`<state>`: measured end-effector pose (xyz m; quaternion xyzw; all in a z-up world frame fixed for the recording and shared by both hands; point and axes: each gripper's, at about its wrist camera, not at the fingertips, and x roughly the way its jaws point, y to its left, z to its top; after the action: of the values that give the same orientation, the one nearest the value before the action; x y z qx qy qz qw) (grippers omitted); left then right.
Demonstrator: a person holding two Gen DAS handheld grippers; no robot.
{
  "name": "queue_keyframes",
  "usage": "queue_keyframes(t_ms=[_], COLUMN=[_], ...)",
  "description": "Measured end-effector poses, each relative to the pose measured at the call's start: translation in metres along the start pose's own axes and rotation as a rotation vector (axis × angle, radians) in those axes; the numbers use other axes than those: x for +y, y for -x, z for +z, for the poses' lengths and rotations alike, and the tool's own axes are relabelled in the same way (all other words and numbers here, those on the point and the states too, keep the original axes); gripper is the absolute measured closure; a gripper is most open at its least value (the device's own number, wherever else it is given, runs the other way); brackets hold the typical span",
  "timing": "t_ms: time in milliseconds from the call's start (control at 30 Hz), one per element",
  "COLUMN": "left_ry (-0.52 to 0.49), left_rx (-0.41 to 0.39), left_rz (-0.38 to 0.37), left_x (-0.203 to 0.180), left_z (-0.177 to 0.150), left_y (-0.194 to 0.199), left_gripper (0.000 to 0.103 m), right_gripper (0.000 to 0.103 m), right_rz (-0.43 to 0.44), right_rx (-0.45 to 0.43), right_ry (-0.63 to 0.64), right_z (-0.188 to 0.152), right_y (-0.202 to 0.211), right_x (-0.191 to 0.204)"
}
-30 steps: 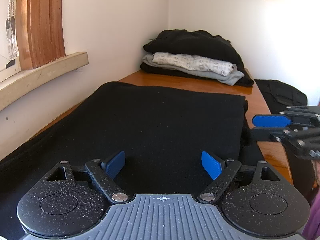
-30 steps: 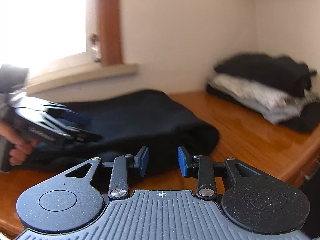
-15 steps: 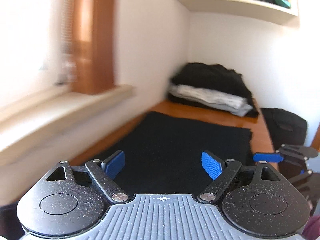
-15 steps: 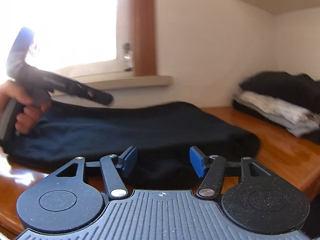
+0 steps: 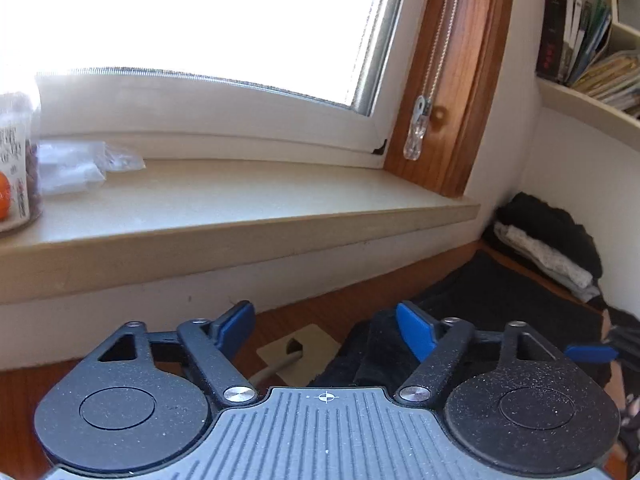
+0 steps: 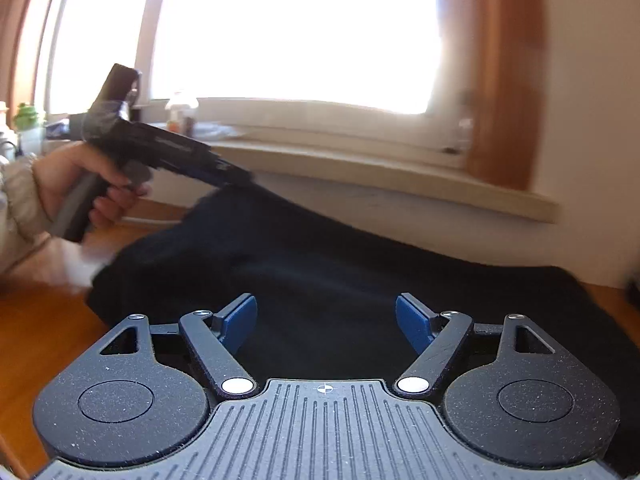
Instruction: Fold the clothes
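A black garment [image 6: 340,264] lies spread along the wooden table [image 6: 48,320] under the window. My right gripper [image 6: 326,312] hovers over its near edge; its jaws are opening, with only cloth lying beneath them. A hand holds my left gripper [image 6: 236,174] at the garment's far left end, blurred, so contact is unclear. In the left wrist view the left gripper [image 5: 324,316] stands wide with its jaws closing. The garment's edge [image 5: 500,300] lies by its right finger and no pad presses on it. A blue pad of the right gripper [image 5: 588,352] shows at the right.
A stack of folded clothes [image 5: 548,240] sits in the far corner. The window sill [image 5: 240,200] carries a jar [image 5: 16,160] and a plastic bag [image 5: 76,160]. A beige cable plate [image 5: 298,352] lies on the table. A book shelf [image 5: 588,60] hangs above.
Both views have swung left toward the window. The right jaws have spread wide apart. The left gripper has moved off the middle of the garment to its left end, and its jaws have narrowed slightly.
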<state>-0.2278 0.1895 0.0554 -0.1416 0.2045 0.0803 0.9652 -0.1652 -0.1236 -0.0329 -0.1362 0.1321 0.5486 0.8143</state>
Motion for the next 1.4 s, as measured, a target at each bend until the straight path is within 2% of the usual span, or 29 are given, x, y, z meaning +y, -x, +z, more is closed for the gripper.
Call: queue_keyframes(t_ms=[167,267,467,567,667,700,800,967,1033,1200,1333,1367,1400], left_ry=[0.040,0.023,-0.062,-0.046,0.013,0.029,0.050,0.099,0.107,0.113,0.119,0.114,0.103], left_rx=[0.045,0.049,0.016,-0.006,-0.038,-0.052,-0.058,-0.004,0.012,0.042,0.064,0.066,0.064], left_rz=[-0.065,-0.106,-0.198,-0.282,-0.352,-0.353,-0.264,-0.106,-0.073,-0.074,-0.132,-0.141,-0.140], left_x=[0.006,0.000,-0.020,-0.024,-0.020,-0.018,-0.011,0.007,0.013,0.016,0.015,0.013,0.011], left_z=[-0.006,-0.006,-0.012,-0.011,-0.008,-0.007,-0.004,-0.006,-0.009,-0.010,-0.011,-0.012,-0.012], left_y=[-0.008,-0.011,-0.005,-0.001,0.005,0.007,0.008,-0.004,-0.007,-0.011,-0.013,-0.014,-0.014], left_gripper=[0.030,0.035,0.036,0.036,0.036,0.036,0.036,0.036,0.036,0.034,0.034,0.036,0.043], right_gripper=[0.023,0.022,0.015,0.012,0.007,0.006,0.003,0.000,0.000,0.000,0.000,0.000,0.000], right_rz=[0.118,0.161,0.172,0.177,0.182,0.184,0.181,0.163,0.161,0.152,0.151,0.151,0.151], right_rx=[0.037,0.059,0.088,0.103,0.144,0.160,0.194,0.210,0.210,0.211,0.211,0.211,0.211], right_ry=[-0.002,-0.038,-0.092,-0.128,-0.138,-0.139,-0.139,-0.123,-0.126,-0.125,-0.125,-0.125,-0.125], right_z=[0.020,0.030,0.028,0.025,0.023,0.022,0.022,0.024,0.025,0.025,0.025,0.025,0.026], right_y=[-0.028,-0.042,-0.055,-0.061,-0.068,-0.071,-0.078,-0.083,-0.085,-0.086,-0.086,-0.087,-0.086], right_x=[0.025,0.038,0.035,0.030,0.027,0.027,0.027,0.031,0.031,0.032,0.030,0.029,0.028])
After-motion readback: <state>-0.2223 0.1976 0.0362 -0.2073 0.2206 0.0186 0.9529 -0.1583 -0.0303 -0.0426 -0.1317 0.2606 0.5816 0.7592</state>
